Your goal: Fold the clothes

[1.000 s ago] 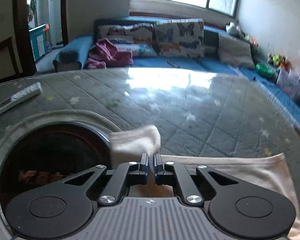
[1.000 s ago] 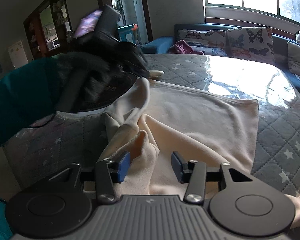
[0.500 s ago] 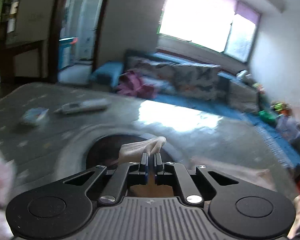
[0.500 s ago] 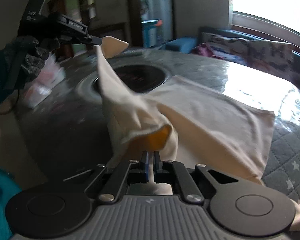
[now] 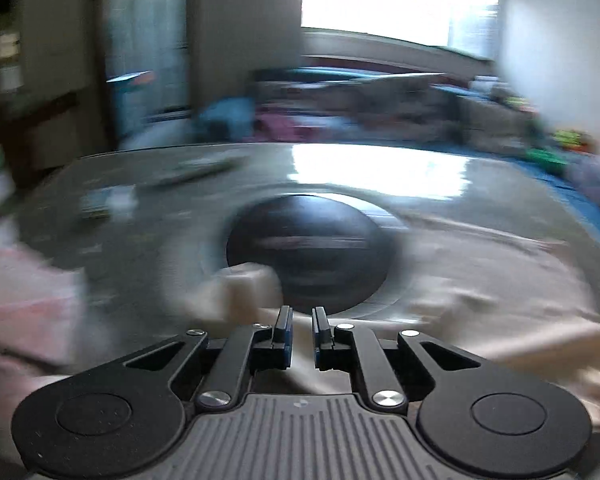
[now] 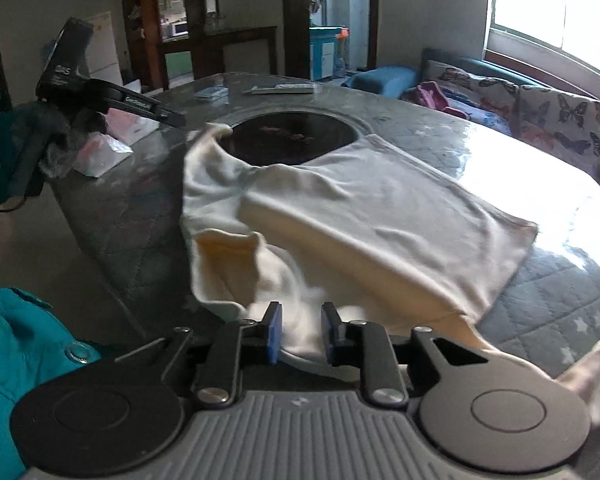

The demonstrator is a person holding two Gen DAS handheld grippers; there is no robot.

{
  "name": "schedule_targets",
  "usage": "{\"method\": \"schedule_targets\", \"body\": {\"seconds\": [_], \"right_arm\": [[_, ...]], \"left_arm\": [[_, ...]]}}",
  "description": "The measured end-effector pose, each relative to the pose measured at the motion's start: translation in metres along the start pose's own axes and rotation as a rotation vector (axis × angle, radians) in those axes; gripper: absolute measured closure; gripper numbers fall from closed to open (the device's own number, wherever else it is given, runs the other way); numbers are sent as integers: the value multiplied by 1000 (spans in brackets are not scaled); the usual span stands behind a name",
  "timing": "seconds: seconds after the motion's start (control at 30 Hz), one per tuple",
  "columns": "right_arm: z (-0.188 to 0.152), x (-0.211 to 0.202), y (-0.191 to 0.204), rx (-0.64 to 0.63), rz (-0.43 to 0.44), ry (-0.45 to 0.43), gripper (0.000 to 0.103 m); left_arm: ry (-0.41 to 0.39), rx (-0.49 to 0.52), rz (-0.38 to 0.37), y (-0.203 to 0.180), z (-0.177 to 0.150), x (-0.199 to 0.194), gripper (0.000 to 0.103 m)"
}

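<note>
Right wrist view — cream garment lies ahead, long axis running right; right gripper nearer, both grippers released — left gripper.

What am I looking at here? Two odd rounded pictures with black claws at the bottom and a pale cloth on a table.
There is no robot. A person holds a two-finger gripper in each hand, and each gripper carries a wide-angle camera looking forward along its fingers, so the pictures look bent.

One picture comes from the left gripper; it is blurred. The other comes from the right gripper, and it also shows the left gripper from outside, held in a gloved hand.

On the table lies a cream garment, partly covering a dark round inset. A remote and a pink plastic packet also lie there. A sofa stands behind.

Both grippers are open with a gap between the fingers, so nothing is held; the cloth lies loose just ahead of them.
</note>
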State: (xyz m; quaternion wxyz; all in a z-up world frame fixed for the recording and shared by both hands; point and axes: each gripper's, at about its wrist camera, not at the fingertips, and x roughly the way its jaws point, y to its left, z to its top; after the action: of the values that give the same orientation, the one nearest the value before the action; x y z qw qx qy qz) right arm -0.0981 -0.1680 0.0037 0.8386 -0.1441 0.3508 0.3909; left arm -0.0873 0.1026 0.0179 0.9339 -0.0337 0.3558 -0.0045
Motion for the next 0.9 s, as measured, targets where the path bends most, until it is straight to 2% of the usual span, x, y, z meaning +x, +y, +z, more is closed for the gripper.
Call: {"method": "schedule_targets", "body": {"seconds": [0.03, 0.17, 0.27, 0.37, 0.43, 0.47, 0.5, 0.57, 0.7, 0.83, 0.9], "right_arm": [[0, 3, 3, -2, 8, -3, 62], [0, 15, 10, -1, 18, 4, 63], [0, 24, 13, 14, -17, 21, 69], [-2, 28, 12, 36, -15, 37, 81], [-4, 29, 14, 29, -18, 44, 95], [-4, 28, 14, 31, -17, 42, 96], [-4, 26, 15, 32, -17, 39, 97], [-5, 20, 17, 21, -18, 36, 98], [-11, 8, 23, -25, 38, 74, 98], [-16, 3, 22, -19, 84, 100, 94], [-12, -4, 17, -3, 72, 66, 92]], "left_arm": [[0, 25, -50, -11, -2, -1, 87], [-1, 124, -249, -53, -8, -7, 69], [11, 197, -289, -74, -17, 1, 61], [25, 270, -311, -92, -27, 11, 61], [48, 299, -311, -99, -32, 18, 67], [59, 310, -318, -100, -36, 21, 88], [70, 313, -328, -99, -38, 22, 98], [74, 310, -357, -95, -40, 15, 99], [36, 357, -415, -86, -46, -5, 100], [109, 390, -431, -81, -58, 1, 99], [92, 386, -455, -77, -54, -3, 99]]}}
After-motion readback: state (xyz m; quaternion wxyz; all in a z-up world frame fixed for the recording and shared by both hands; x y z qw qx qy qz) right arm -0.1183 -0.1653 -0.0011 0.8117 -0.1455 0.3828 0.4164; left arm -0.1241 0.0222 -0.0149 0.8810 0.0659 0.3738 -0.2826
